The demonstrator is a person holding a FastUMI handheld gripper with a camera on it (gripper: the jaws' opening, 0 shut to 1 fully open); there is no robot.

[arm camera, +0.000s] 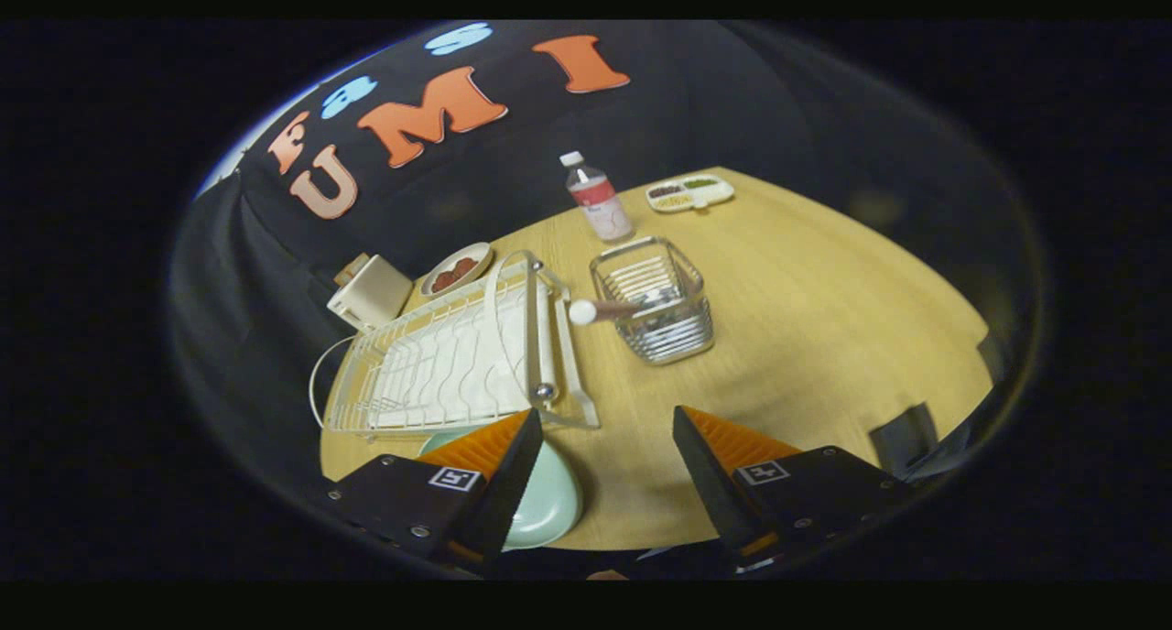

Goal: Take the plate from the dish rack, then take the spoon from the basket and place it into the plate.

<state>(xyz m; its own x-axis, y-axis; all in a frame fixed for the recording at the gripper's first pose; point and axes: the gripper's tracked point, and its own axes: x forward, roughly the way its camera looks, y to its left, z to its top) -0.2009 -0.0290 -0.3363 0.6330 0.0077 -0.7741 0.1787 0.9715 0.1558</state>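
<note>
My gripper (609, 424) is open above the wooden table (824, 337), with only bare tabletop between its fingers. A pale green plate (549, 502) lies flat on the table, partly hidden under the left finger (499, 451). The white wire dish rack (449, 360) stands just beyond that finger, with nothing in it. Farther ahead is the metal wire basket (655, 309). The spoon (609, 310) rests in it, its white-tipped handle sticking out toward the rack.
A plastic bottle (597, 200) stands behind the basket. A white divided tray (689, 192) of food sits at the far edge. A small dish (456, 268) with reddish food and a cream-coloured box (371, 296) sit behind the rack.
</note>
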